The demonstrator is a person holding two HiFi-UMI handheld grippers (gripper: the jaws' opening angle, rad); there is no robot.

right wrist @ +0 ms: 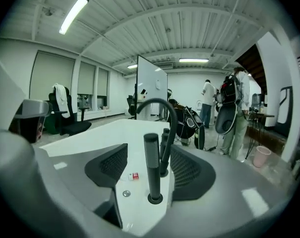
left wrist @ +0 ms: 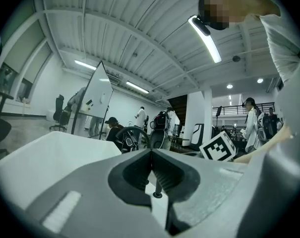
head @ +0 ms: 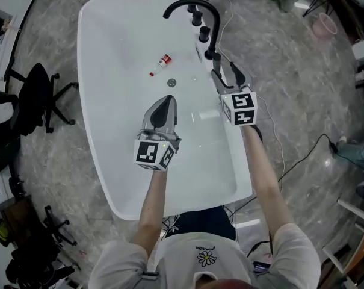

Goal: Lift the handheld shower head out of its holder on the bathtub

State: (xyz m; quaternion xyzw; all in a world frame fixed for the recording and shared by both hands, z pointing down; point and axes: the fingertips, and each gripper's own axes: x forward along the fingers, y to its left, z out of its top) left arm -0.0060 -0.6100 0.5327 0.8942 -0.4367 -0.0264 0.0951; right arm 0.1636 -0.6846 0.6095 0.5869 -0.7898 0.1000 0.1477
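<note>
Right gripper point(head: 227, 77) is wide open, and in the right gripper view the handheld shower head point(right wrist: 151, 157) stands dead centre in the gap. It's a black stick standing upright in its round holder point(right wrist: 155, 198) on the rim of the bathtub point(head: 91, 71). Neither pad touches it, so nothing is gripped yet. I'm coming at it tilted slightly down, and I reckon that lets the jaws close on the shaft above the holder, ready for a straight pull up.

Left gripper point(head: 165, 104) has its jaws together on nothing. It hangs over the basin, well to the side of the shower head. To me it's just parked there, keeping out of the right one's way.

Just behind the shower head the curved black faucet point(right wrist: 159, 105) arches out over the basin. That's tight, so I'd watch that the far jaw doesn't clip it.

Down in the basin beside the shower head lie a small red-and-white bottle point(head: 162, 63) and the drain point(head: 171, 83). The tub is glossy white and looks dry.

The floor point(head: 49, 161) is grey marbled stone. A black office chair point(head: 37, 98) sits across the tub from the shower head, and a pink bin point(right wrist: 261, 156) and a few people stand far beyond it.
</note>
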